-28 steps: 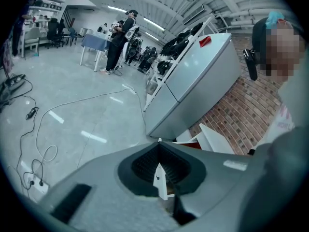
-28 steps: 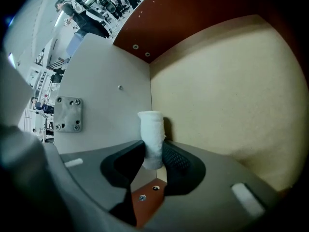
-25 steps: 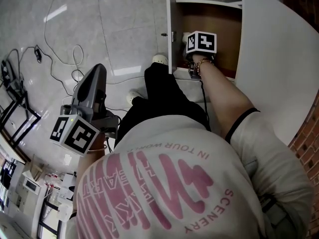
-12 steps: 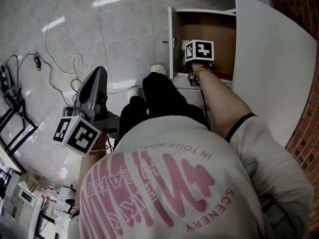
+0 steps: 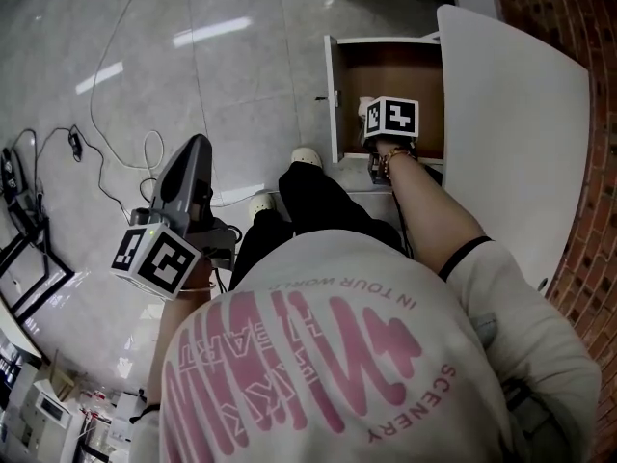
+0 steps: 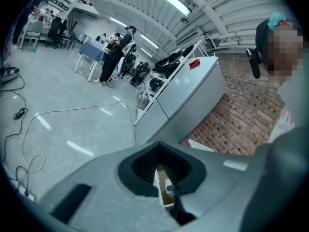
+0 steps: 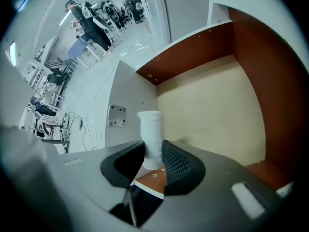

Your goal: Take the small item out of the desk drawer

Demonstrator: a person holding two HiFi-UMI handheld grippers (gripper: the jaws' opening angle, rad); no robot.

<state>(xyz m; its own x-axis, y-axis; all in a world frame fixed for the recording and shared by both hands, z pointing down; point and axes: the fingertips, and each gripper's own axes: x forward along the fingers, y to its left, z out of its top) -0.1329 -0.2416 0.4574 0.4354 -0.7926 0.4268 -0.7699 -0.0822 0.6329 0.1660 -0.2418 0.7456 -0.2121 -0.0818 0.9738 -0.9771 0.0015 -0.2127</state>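
The right gripper (image 7: pixel 153 159) has its grey jaws closed on a small white roll (image 7: pixel 151 129), which stands upright between the black ribbed pads. Behind it lies the open drawer (image 7: pixel 193 50), with brown walls and a pale bottom. A metal plate (image 7: pixel 117 116) with screws sits on the white panel beside it. Farther left, a cable (image 7: pixel 91 135) trails over the shiny floor (image 7: pixel 96 76), and people (image 7: pixel 91 21) stand far off.

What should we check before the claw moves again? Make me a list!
1. White roll pinched in right claw: ok.
2. Roll's free end touching nothing: ok.
3. Drawer open wide: ok.
4. Left claw empty, out over the floor, away from the drawer: ok.
5. Nothing else left in the drawer: cannot tell, the claw hides part of it.
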